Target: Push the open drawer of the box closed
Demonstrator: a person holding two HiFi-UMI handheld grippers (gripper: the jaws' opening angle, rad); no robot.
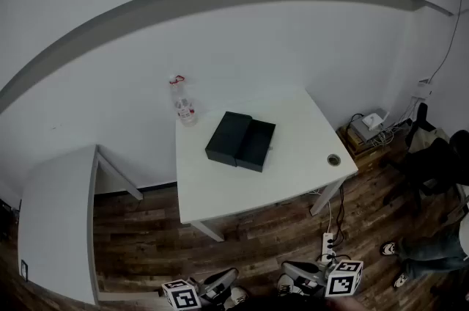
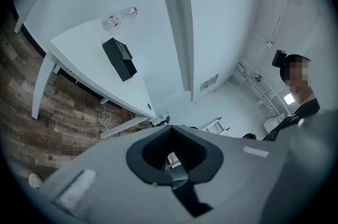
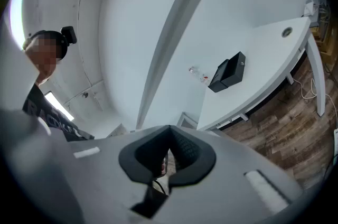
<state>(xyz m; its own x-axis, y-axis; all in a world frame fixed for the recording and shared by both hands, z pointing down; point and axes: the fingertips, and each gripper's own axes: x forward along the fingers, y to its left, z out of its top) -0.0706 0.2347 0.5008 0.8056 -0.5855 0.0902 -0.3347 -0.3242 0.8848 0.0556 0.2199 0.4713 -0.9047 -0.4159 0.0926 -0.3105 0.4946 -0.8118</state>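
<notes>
1 clear bottle (image 1: 183, 103) stands upright at the white table (image 1: 293, 155)'s back edge.

The left gripper (image 1: 231, 274) and right gripper (image 1: 287, 270) are cased in grey, apparently black-padded, and capped by white cubes (image 1: 181, 295) bearing black square markers.

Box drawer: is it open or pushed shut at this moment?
Open: in the head view the drawer juts out of the black box, a step lower than its top.

Head view: high up, facing steeply down; left tongs (image 1: 218, 283) and right tongs (image 1: 302, 274) at its bottom edge, the surface (image 1: 293, 163) well ahead of both. Each gripper view: tilted, looks out over its own tongs, far from the surface. All three share the surface and the box (image 1: 240, 141) on it.
</notes>
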